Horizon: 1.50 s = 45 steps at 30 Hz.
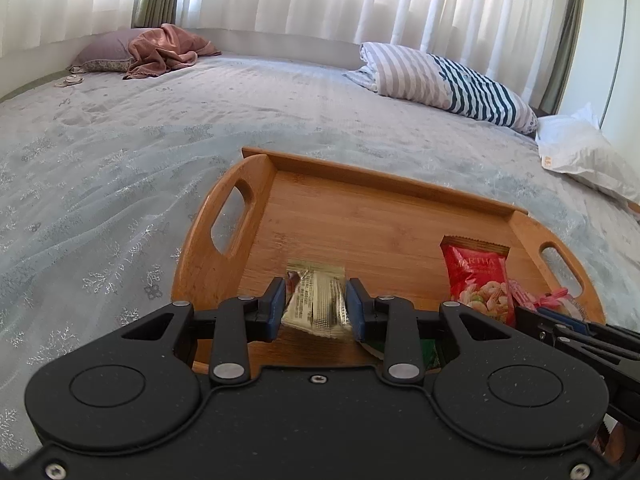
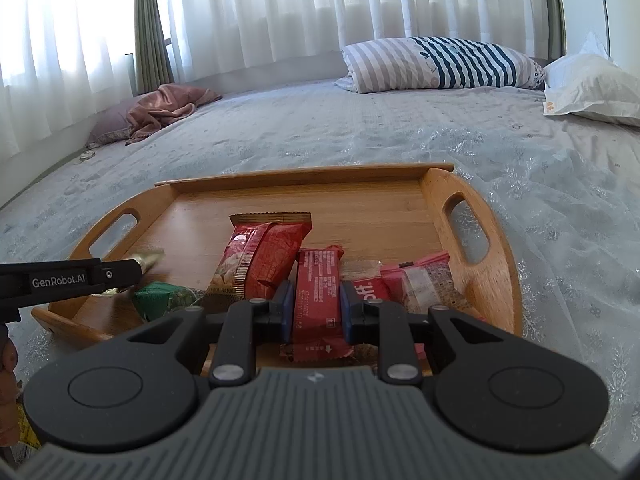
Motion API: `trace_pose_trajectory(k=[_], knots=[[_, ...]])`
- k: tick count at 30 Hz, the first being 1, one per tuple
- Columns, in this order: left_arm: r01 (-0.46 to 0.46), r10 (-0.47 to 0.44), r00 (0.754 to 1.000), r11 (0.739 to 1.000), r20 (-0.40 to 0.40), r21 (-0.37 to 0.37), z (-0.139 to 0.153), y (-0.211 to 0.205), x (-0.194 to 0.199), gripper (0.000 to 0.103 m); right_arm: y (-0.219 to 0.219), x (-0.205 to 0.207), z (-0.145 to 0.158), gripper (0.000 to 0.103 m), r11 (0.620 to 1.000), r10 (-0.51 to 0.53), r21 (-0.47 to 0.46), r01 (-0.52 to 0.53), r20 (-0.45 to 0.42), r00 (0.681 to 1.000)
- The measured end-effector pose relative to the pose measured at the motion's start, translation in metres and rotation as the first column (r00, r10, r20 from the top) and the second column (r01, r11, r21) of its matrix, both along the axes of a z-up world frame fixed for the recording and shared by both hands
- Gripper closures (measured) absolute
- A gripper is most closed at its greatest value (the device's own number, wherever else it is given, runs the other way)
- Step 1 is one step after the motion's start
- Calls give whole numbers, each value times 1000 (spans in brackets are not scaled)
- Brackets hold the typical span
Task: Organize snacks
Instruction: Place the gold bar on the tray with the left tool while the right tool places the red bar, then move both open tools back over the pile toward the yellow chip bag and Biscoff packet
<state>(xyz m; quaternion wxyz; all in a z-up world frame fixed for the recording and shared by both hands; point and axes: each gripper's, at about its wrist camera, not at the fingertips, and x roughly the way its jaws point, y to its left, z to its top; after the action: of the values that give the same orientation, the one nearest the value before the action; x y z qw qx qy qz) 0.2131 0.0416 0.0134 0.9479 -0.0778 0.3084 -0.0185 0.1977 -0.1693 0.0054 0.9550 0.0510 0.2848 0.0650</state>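
Bedroom — bed (image 1: pixel 200 120), pillows (image 2: pixel 440 64), curtains (image 1: pixel 360 0)

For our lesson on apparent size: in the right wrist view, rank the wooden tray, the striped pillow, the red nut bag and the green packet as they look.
1. wooden tray
2. striped pillow
3. red nut bag, though it is nearer the camera, so true size is unsure
4. green packet, partly hidden

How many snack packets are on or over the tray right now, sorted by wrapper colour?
Red: 4 (nut bag, bar in the right gripper, packet marked "off", pink-red packet)
Gold: 1 (packet in the left gripper)
Green: 1 (packet)
Total: 6 visible over the wooden tray; any hidden under others cannot be counted.
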Motion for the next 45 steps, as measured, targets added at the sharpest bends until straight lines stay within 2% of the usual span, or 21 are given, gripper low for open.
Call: trace_pose_trajectory(k=[6,9,12,14,16,22,26,33,38,45], knots=[[7,-7,1000,1000,-2,13,-2,-2,1,71,2,0,-1,75,1000,2,-3,-2,5,1000],[9,-9,1000,1000,-6,18,-2,-3,1,69,3,-2,-1,63,1000,3,0,-3,2,1000],[11,-12,1000,1000,13,29,2,-4,-5,53,2,-3,4,52,1000,1,1,-1,-6,1000],[19,-21,999,999,34,38,7,-5,-10,46,0,-7,9,49,1000,1,-7,0,8,1000],[32,-34,999,998,41,47,12,-5,-16,35,-2,-14,15,45,1000,7,-19,-7,35,999],[57,-58,997,998,55,22,24,-1,-41,23,-8,-38,28,36,999,32,-41,-29,85,996],[68,-68,996,998,62,8,29,5,-63,18,-11,-55,30,30,998,44,-37,-41,98,994],[73,-75,994,997,85,26,31,10,-102,12,-11,-83,27,12,997,68,-42,-63,125,990],[50,-50,993,999,103,8,25,15,-126,8,-10,-101,22,7,996,74,-49,-68,135,988],[42,-45,992,999,120,31,13,17,-151,6,-10,-124,9,0,996,77,-57,-69,142,987]])
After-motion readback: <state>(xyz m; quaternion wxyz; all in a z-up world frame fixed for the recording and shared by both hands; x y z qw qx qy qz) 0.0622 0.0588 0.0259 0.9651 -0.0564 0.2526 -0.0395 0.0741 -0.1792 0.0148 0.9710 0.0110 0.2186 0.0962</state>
